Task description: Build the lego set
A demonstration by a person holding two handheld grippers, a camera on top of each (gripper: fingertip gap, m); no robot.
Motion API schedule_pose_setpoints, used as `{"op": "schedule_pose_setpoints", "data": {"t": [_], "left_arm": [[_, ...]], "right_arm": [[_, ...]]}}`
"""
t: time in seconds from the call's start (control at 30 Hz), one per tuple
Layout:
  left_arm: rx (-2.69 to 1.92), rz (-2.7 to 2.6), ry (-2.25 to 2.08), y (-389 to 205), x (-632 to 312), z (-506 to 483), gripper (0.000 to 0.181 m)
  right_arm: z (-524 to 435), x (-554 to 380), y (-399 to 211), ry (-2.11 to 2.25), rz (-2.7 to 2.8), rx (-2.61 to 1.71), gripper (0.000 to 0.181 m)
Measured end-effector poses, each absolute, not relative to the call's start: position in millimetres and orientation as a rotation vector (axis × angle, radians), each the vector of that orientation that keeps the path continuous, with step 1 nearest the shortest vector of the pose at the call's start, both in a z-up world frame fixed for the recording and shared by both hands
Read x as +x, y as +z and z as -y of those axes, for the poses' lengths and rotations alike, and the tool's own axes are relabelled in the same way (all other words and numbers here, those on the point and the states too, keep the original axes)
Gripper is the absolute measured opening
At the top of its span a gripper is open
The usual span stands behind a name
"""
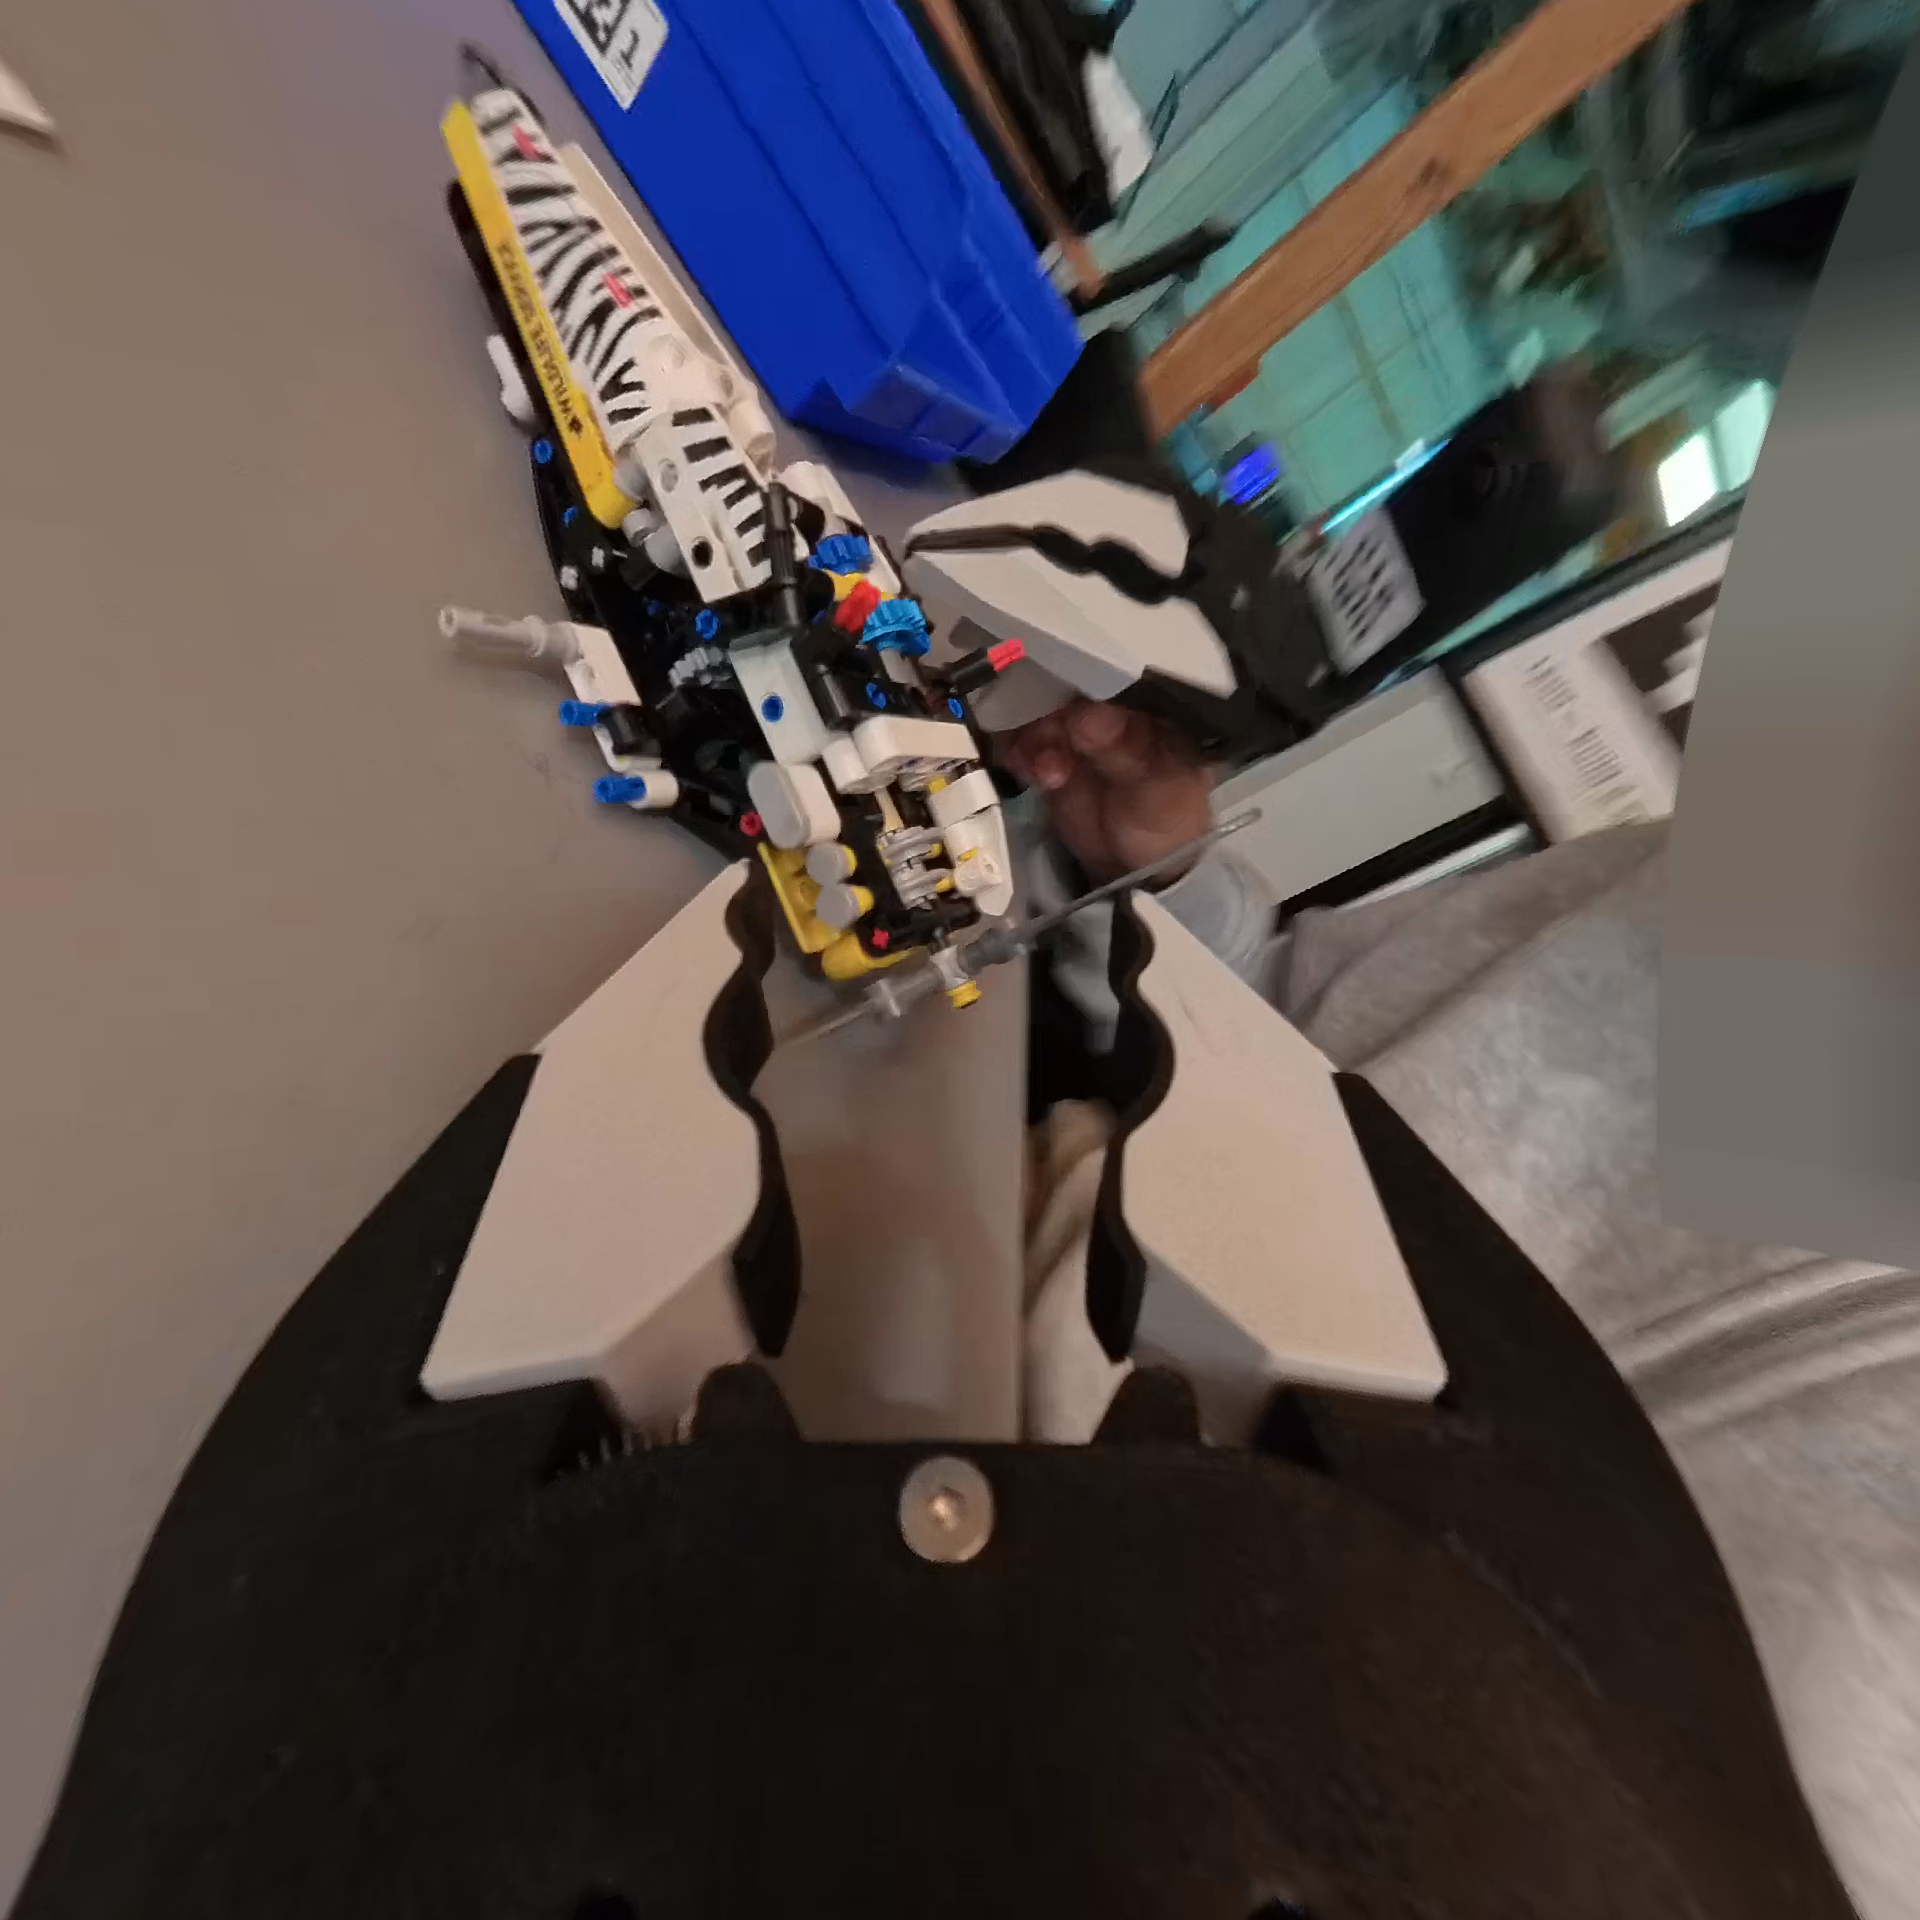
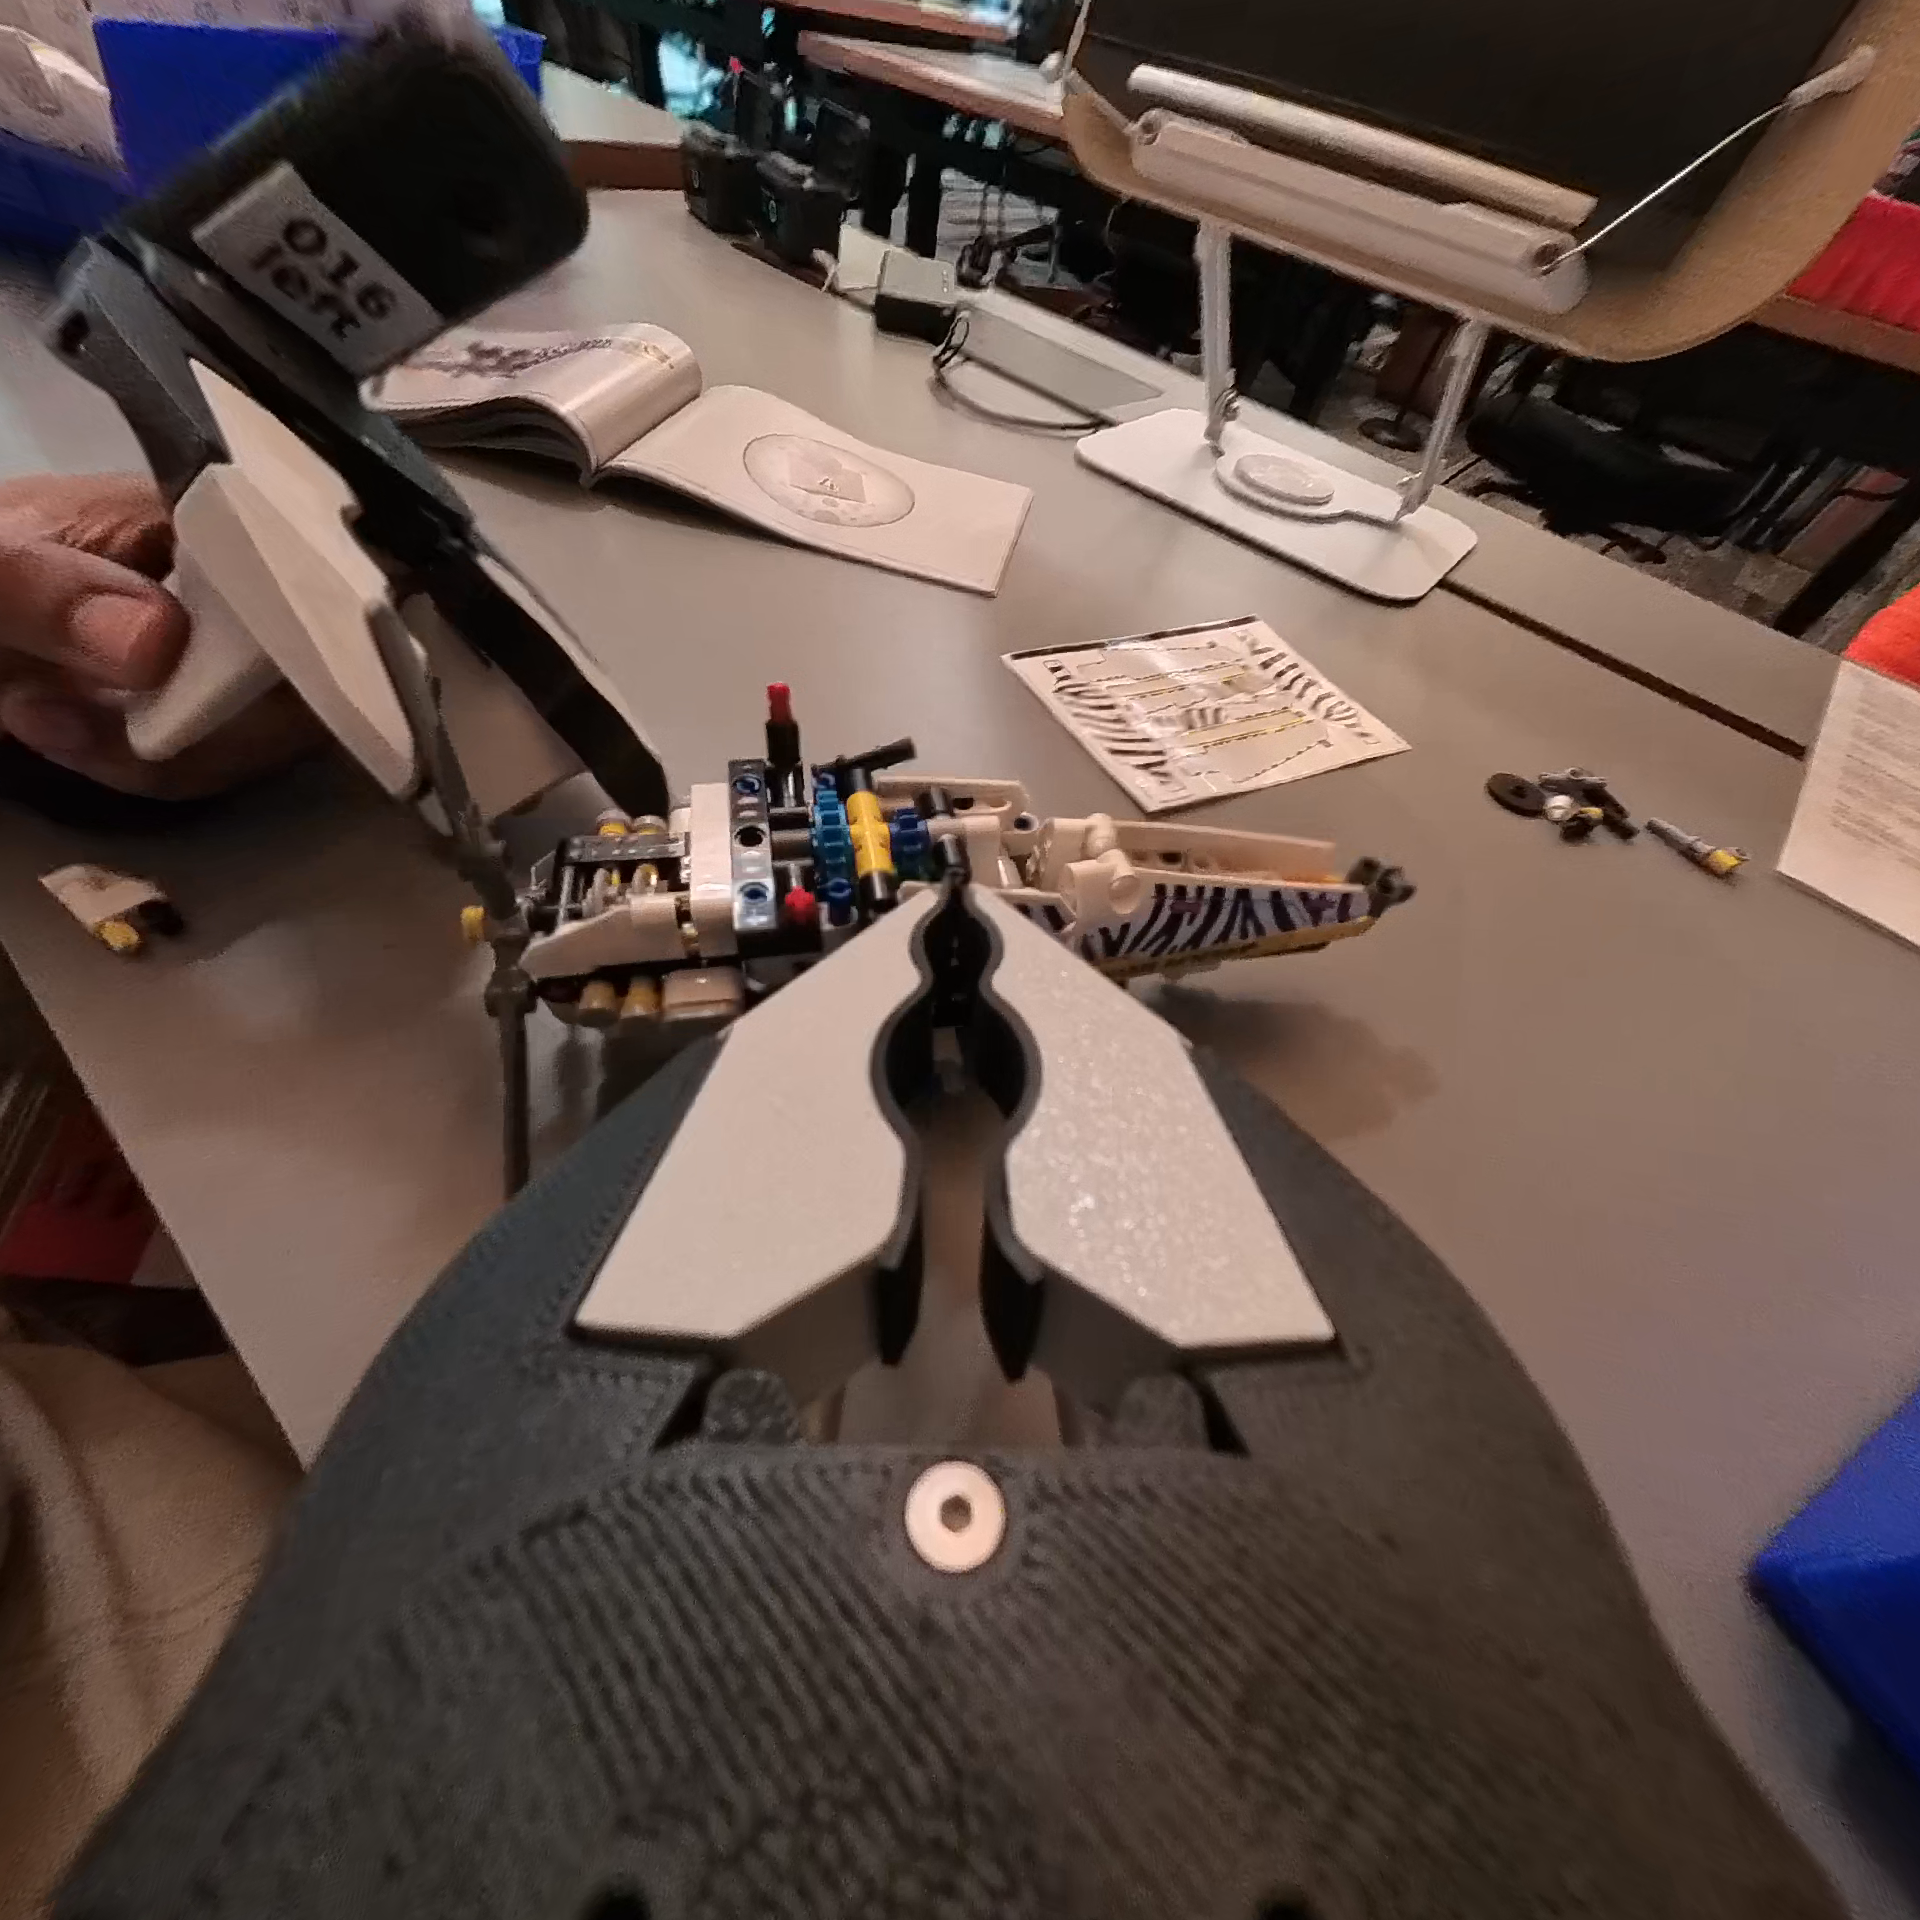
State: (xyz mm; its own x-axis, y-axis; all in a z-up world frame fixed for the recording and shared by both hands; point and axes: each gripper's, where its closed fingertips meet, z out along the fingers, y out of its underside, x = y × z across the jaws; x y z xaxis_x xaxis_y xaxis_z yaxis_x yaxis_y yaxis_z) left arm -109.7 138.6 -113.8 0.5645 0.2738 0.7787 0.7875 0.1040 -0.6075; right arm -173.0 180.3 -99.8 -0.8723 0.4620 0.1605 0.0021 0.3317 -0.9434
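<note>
Just ahead of the right tongs point(image 2: 951, 904), the lego model point(image 2: 935, 883) lies on the grey worktop point(image 2: 1455, 1039), a long build with a white zebra-striped body, a yellow strip along 1 edge and a black core dotted with blue, red and yellow pins. The right tongs are clenched, their tips pressed together on a black part at the model's near side; whether that part is truly pinched between them cannot be told. The left tongs point(image 1: 930, 914) stand spread apart at the model's yellow and grey end, with 1 finger point(image 1: 665, 1091) beside it and nothing between the 2. A thin grey rod point(image 1: 1101, 883) juts from that end of the model, across the gap. Beyond the right tongs a sticker sheet point(image 2: 1205, 712) lies flat, and farther out an open instruction booklet point(image 2: 727, 457). To their right sit a few loose small parts point(image 2: 1579, 805); to their left lies a small packet point(image 2: 109, 904). Past the model from the left tongs stands a blue bin point(image 1: 831, 229). A white stand point(image 2: 1278, 499) rests at the worktop's far side.
</note>
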Motion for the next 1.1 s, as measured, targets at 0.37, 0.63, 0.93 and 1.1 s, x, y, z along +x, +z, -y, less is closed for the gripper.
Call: {"op": "schedule_pose_setpoints", "data": {"t": [0.37, 0.63, 0.93, 1.1], "left_arm": [[-1.33, 1.025, -0.385, -73, -171, -106, 0.053], [-1.542, 1.104, -0.726, -108, -195, -138, 0.034], [-1.552, 1.112, -0.754, -118, -199, -141, 0.032], [-1.554, 1.106, -0.733, -118, -199, -142, 0.029]], "right_arm": [[-177, -169, -99, 1.595, 2.228, -0.368, 0.0], [-173, -167, -106, 1.502, 2.232, -0.308, 0.0], [-173, -168, -107, 1.5, 2.237, -0.316, 0.0], [-173, -168, -106, 1.494, 2.228, -0.311, 0.0]]}}
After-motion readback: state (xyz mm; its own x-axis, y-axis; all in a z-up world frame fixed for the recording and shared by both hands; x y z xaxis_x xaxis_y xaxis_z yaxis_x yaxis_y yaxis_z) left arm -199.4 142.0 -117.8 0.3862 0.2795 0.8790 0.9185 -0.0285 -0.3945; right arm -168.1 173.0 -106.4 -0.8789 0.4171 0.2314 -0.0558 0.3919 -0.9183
